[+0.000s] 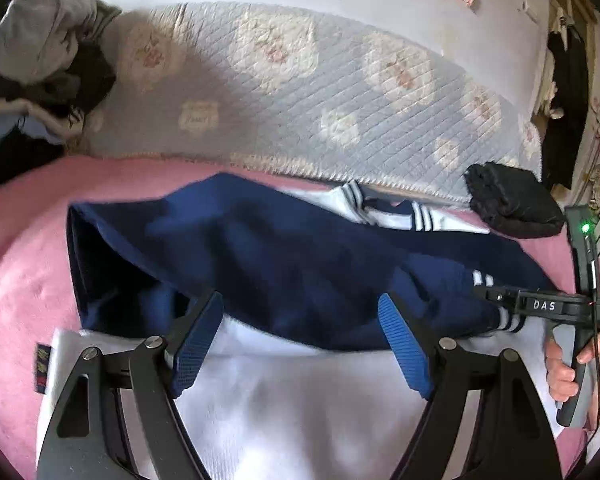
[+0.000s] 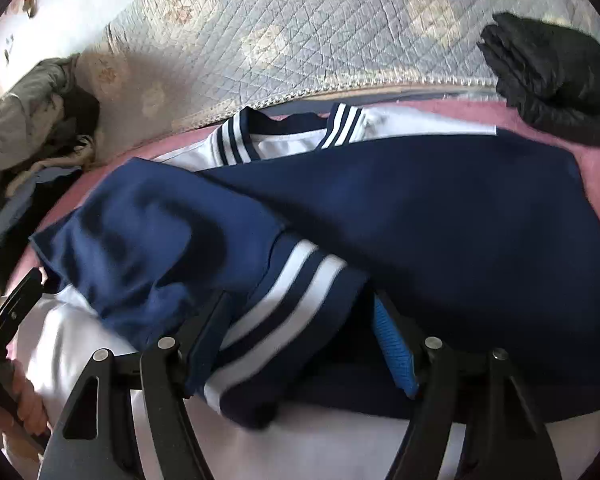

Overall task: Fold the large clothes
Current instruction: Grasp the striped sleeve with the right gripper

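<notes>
A large navy and white top (image 1: 284, 256) with a striped collar (image 2: 236, 140) lies flat on the pink bedspread (image 1: 16, 264). Both navy sleeves are folded across its white body (image 1: 300, 400). My left gripper (image 1: 300, 308) hangs open over the near edge of the left sleeve, with nothing pressed between its blue pads (image 1: 404, 344). In the right wrist view, my right gripper (image 2: 300, 312) stands wide over the striped cuff (image 2: 284, 300). That cuff lies between its jaws and hides the left pad. A hand (image 1: 564, 372) holds the right gripper's handle at the right edge.
A pale quilt (image 1: 300, 92) covers the bed beyond the top. A folded black garment (image 1: 512, 204) sits at its far right corner. A heap of grey and dark clothes (image 1: 44, 52) is piled at the far left. A white wall runs behind.
</notes>
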The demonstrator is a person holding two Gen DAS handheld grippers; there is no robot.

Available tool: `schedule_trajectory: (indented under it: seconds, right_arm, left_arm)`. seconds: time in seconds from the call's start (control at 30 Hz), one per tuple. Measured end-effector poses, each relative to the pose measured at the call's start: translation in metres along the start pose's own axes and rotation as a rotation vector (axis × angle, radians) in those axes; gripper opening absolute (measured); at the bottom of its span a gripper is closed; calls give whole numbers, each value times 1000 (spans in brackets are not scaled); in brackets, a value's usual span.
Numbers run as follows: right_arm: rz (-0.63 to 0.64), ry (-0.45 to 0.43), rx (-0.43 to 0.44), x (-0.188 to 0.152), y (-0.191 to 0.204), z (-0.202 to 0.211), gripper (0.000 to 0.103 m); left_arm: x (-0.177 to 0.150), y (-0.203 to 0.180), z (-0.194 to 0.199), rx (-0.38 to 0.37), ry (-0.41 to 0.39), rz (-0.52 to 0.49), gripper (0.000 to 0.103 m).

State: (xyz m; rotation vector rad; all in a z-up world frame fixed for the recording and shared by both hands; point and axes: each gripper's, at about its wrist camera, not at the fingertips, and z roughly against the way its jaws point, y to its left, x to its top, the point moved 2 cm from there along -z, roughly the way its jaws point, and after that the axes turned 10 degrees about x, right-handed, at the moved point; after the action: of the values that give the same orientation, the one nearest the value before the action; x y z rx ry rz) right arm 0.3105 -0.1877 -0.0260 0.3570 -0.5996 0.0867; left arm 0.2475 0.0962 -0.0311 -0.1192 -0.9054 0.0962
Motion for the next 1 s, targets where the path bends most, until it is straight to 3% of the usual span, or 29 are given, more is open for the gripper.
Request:
schedule_trajectory:
  seconds: [0.07,0.1,0.13,0.17,0.2,0.33,0.4,0.43,0.53,0.6,0.7,0.8,0.9,1.0]
  right_arm:
    - [50,15,-42,4,7,-9,67]
    - [88,24,-78,5,12,-11,55]
    - [115,25,-109,8,14,-11,27]
    - [120,25,-115,9,15,-8,15]
    - [124,3,-120,14,13,-1,12]
    - [188,-159,-255,44,6,50,10]
    - [219,-260,-385,61,-3,82,10]
    - [236,-287,-443,68,-9,92,10]
    - [217,-279,-544,83,-44,109,10]
    - [158,-265,-542,87,-67,115,10]
    - [49,-238,-486,90,-99,121,10]
    - [47,-245,-457,74,-107,130,10]
    - [72,-203,-454,49,-111,123,10]
    - [112,-164,-475,36,-114,110,10]
  left_arm:
    - [-1,2,-1,-15,12,11,79]
    - [0,5,1,-32,2,24,79]
    - [-1,8,3,-42,-5,36,79]
    - [-2,11,4,-46,-6,47,79]
    - [-2,13,3,-43,-1,57,79]
    - [1,18,13,-83,10,100,75]
    - [6,26,35,-223,-6,169,74]
    - [12,29,52,-220,-44,155,74]
    - [34,38,73,-88,-141,83,74]
    - [49,47,69,-38,-146,84,74]
    - [72,56,40,-4,-93,101,74]
    - [93,50,-2,48,-7,67,74]
    - [102,40,-46,37,104,77,73]
    - [97,31,-74,12,209,143,53]
